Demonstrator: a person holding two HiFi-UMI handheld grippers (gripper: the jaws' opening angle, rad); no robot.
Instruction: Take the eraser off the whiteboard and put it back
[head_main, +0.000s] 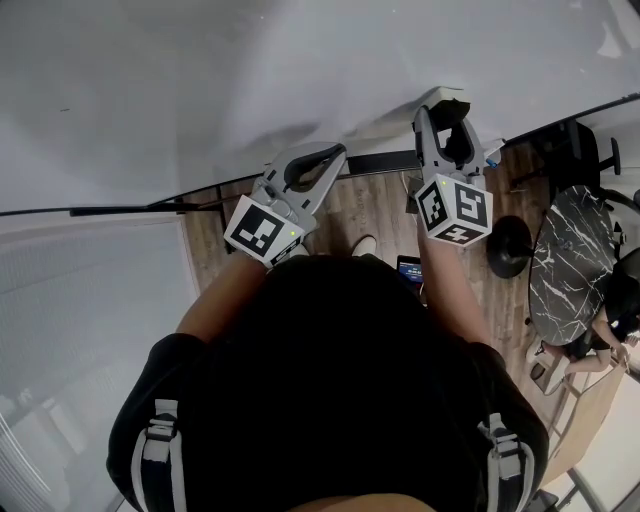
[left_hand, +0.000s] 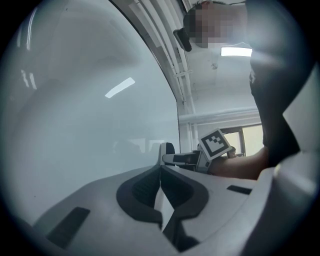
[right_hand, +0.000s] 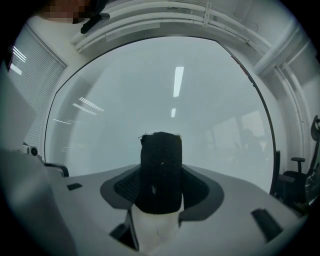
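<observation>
The eraser (right_hand: 160, 170) is a white block with a black felt face. It stands upright between the pads of the right hand-held gripper (head_main: 444, 110), which grasps it, felt facing the whiteboard (right_hand: 200, 100). The left hand-held gripper (left_hand: 161, 172) is clenched and empty.

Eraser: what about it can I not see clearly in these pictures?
- Right gripper view: the eraser shows only its black felt face; the jaws hide its sides.
- Head view: the right gripper covers it almost fully.
- No view shows whether it touches the whiteboard.
</observation>
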